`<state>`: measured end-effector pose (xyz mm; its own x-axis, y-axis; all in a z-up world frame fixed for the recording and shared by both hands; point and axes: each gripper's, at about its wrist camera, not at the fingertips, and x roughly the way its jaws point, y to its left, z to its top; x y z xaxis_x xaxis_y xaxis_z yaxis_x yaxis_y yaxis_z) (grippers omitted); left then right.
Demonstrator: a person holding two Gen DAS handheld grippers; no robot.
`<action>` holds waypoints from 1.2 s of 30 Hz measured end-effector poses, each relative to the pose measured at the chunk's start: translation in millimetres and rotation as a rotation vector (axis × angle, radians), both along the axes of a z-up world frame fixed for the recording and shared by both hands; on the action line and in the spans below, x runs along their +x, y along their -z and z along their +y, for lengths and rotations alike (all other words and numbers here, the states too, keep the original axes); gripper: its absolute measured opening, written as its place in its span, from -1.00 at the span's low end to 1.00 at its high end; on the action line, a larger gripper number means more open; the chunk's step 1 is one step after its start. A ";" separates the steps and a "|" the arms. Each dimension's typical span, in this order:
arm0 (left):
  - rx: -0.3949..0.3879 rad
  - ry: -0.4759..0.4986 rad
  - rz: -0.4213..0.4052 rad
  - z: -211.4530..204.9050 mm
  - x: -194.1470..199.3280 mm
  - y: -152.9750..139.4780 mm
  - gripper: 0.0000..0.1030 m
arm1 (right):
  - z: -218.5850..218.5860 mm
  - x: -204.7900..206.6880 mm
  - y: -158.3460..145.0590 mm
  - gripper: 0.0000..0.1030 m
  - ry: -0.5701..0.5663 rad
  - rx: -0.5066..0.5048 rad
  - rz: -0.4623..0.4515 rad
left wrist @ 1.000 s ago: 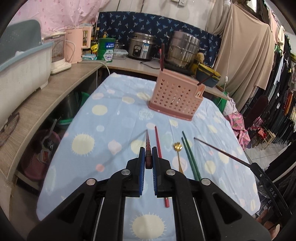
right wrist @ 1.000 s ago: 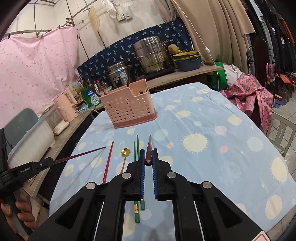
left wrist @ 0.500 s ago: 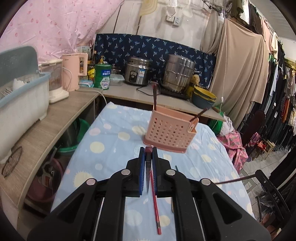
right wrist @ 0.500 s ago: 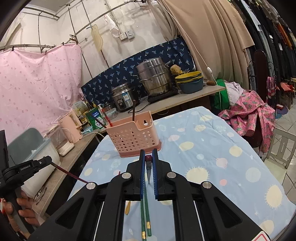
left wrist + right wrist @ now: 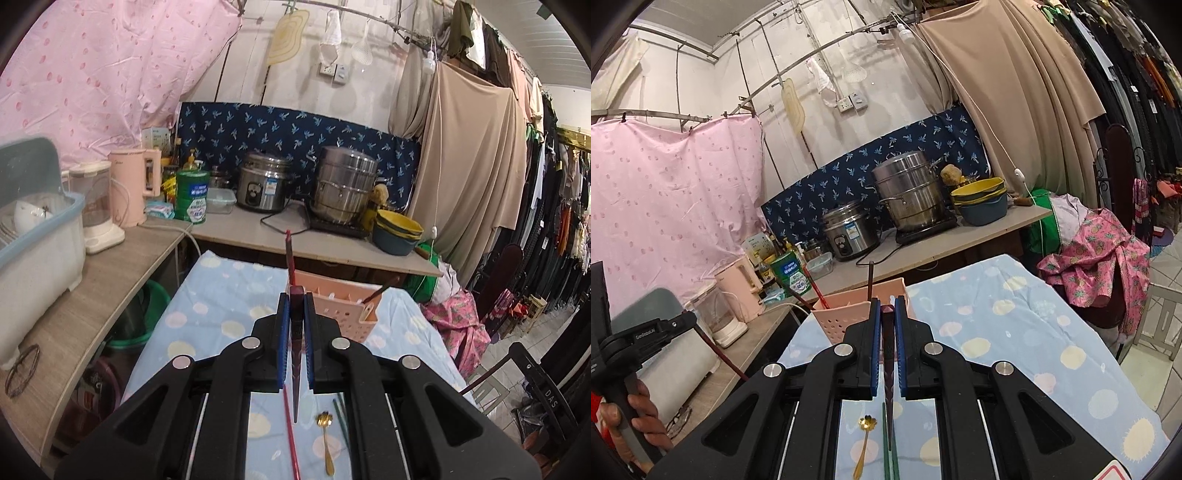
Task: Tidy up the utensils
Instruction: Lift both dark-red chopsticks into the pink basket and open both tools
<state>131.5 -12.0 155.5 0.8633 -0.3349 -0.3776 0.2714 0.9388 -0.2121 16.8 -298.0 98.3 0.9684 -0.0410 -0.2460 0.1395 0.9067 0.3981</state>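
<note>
Left gripper (image 5: 294, 306): clamping nearly shut on a dark red chopstick (image 5: 295, 373), thick end sitting between the blue pads, thin tip hanging down toward the near side. Right gripper (image 5: 885, 308): likewise pinching tight on a second dark chopstick (image 5: 887, 380), same attitude.

Table (image 5: 221, 295), under blue spotted cloth: running away toward a counter at the far end, floor opening on the right, a wooden shelf closing the left edge.

Pink caddy (image 5: 351, 314), perforated, open at the top: standing on the far part of the cloth. Lying just beyond the left fingertips and slightly right in the left view; lying beyond and left of the right fingertips (image 5: 842, 317) in the right view. Already holding two sticks, one upright (image 5: 290, 254), one leaning right (image 5: 380, 290).

Judging neither hand clearly nearer. Judging the coming move as carrying each stick forward over the rim and tipping its long axis upright, thin end down. Finding clear air above the caddy; watching for the standing sticks and for the two grippers crowding one opening.

Remaining on the near cloth, all lying lengthwise near-to-far: green chopsticks (image 5: 341, 415), red chopstick (image 5: 291, 439), gold spoon (image 5: 325, 443).
</note>
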 end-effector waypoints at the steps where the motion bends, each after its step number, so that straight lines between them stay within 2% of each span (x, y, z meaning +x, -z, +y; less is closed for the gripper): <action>1: -0.001 0.000 -0.015 -2.2 2.7 -5.2 -0.86 | -1.0 3.1 -2.8 -0.85 0.000 0.002 -0.009; 14: -0.044 0.006 -0.166 -27.5 57.6 -65.9 -0.86 | -19.6 72.4 -55.0 -0.85 0.009 0.052 -0.165; 20: -0.044 -0.015 -0.230 -43.3 93.1 -82.4 -0.86 | -28.0 113.4 -71.3 -0.85 0.016 0.092 -0.221; 23: -0.042 -0.030 -0.244 -50.4 112.9 -81.6 -0.86 | -30.0 133.5 -74.2 -0.85 0.031 0.105 -0.235; 28: -0.046 -0.036 -0.218 -59.2 145.0 -66.6 -0.86 | -33.5 169.4 -73.6 -0.85 0.046 0.116 -0.225; 36: -0.006 -0.028 -0.085 -64.4 179.4 -14.0 -0.86 | -19.8 215.8 -34.5 -0.85 0.002 0.071 -0.078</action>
